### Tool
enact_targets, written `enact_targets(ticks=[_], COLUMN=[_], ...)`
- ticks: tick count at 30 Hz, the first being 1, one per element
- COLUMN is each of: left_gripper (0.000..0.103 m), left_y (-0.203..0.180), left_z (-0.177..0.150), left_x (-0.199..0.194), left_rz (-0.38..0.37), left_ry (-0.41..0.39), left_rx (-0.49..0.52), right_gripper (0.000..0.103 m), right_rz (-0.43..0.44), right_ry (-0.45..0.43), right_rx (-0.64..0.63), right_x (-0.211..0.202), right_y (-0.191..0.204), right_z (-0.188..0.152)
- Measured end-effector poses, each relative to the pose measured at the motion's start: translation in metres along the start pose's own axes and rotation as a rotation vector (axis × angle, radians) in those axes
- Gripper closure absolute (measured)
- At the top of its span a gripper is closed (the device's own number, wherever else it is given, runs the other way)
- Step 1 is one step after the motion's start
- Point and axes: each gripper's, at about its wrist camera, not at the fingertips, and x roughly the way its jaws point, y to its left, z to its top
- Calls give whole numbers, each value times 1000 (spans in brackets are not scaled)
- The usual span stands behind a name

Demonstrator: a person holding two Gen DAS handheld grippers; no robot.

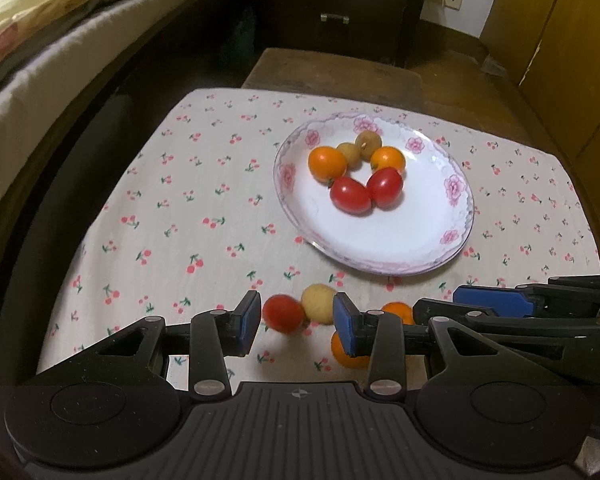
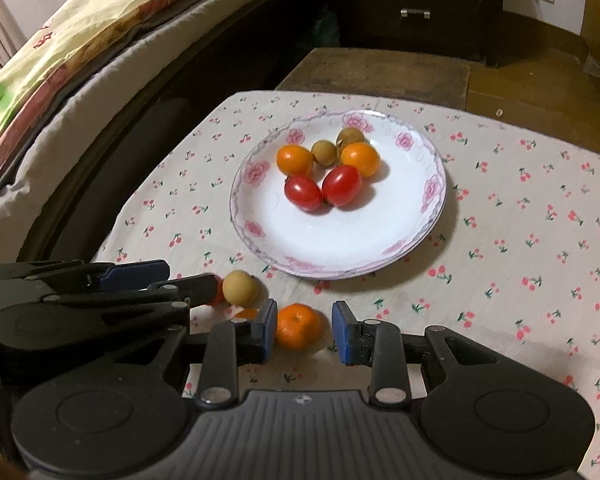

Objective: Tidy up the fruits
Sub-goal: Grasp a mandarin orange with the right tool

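Left wrist view: left claw (image 1: 296, 322) parted a modest way over the cloth-covered surface (image 1: 180, 216), gripping nothing, with a red tomato (image 1: 283, 314) lying between its pads and a tan round fruit (image 1: 318, 302) just beyond toward the plate (image 1: 456, 236), which already carries six fruits. Right wrist view: right claw (image 2: 305, 330) about as narrow as it goes yet visibly gapped, holding nothing, a small orange (image 2: 298, 326) sitting between the pads and touching or nearly touching the left-hand one, clear of the other. Likely next: closing on each fruit straight ahead, the plate lying farther forward.
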Motion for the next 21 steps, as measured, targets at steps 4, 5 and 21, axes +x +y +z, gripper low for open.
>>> enact_targets(ticks=[4, 5, 21], left_gripper=[53, 53, 46], left_y=[3, 4, 18], left_z=[-3, -4, -3], left_x=[3, 4, 15], left_rz=[-6, -6, -4], left_ry=[16, 20, 50], left_rx=[-7, -9, -60], right_gripper=[71, 71, 71], right_rz=[10, 11, 33], right_ry=[16, 21, 70], right_rx=[10, 12, 49], right_x=[4, 5, 25], right_y=[1, 1, -1], right_z=[-3, -3, -1])
